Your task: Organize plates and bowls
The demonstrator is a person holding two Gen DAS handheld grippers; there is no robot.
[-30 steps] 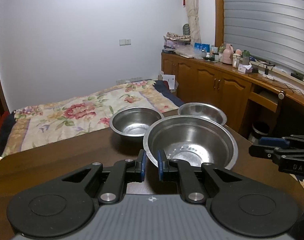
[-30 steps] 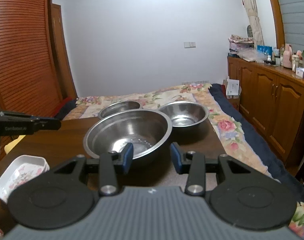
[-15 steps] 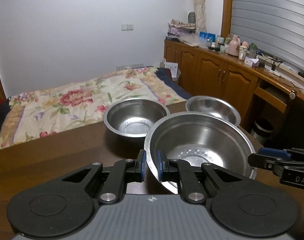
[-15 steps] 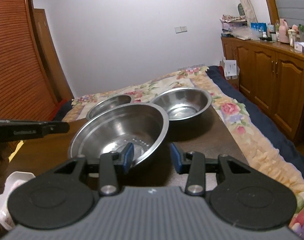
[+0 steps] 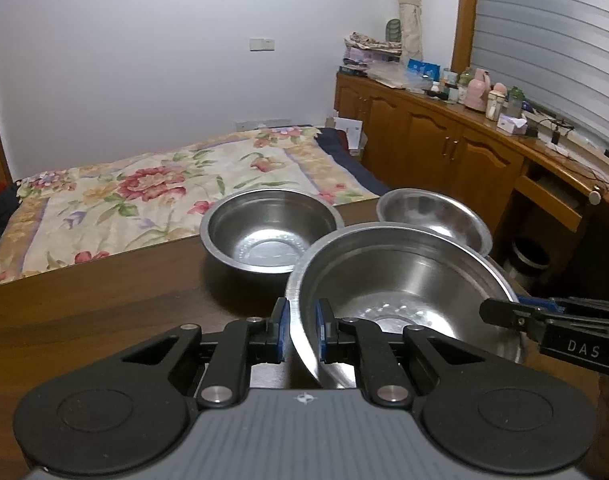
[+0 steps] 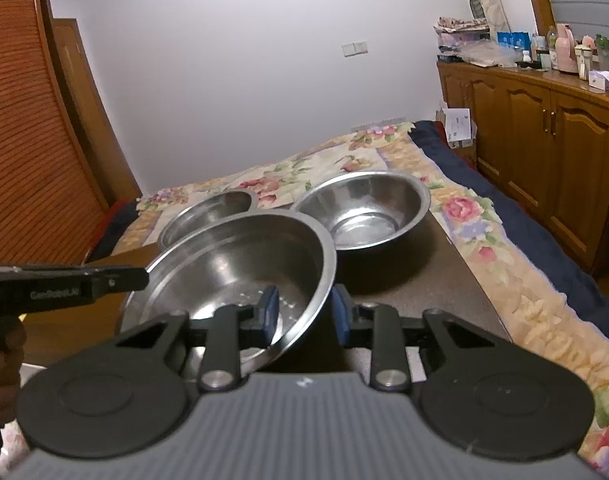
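3 steel bowls are on the brown table, and 2 hand-held grippers work on 1 of them. The large bowl is nearest the cameras, at the table's near side, and it sits tilted, its mouth facing up and leaning toward the left gripper's side rather than level. Round as it is, it shows no long axis. The left gripper pinches its rim, 1 blue pad inside and 1 outside, the jaws drawn close together on the thin wall. The right gripper straddles the opposite rim; its jaws have just been closing, with the rim between them, though a gap remains beside the outer pad. Behind it, the medium bowl and the smaller bowl stand upright along the far edge of the table, toward the bed; the smaller bowl is at the far right corner.
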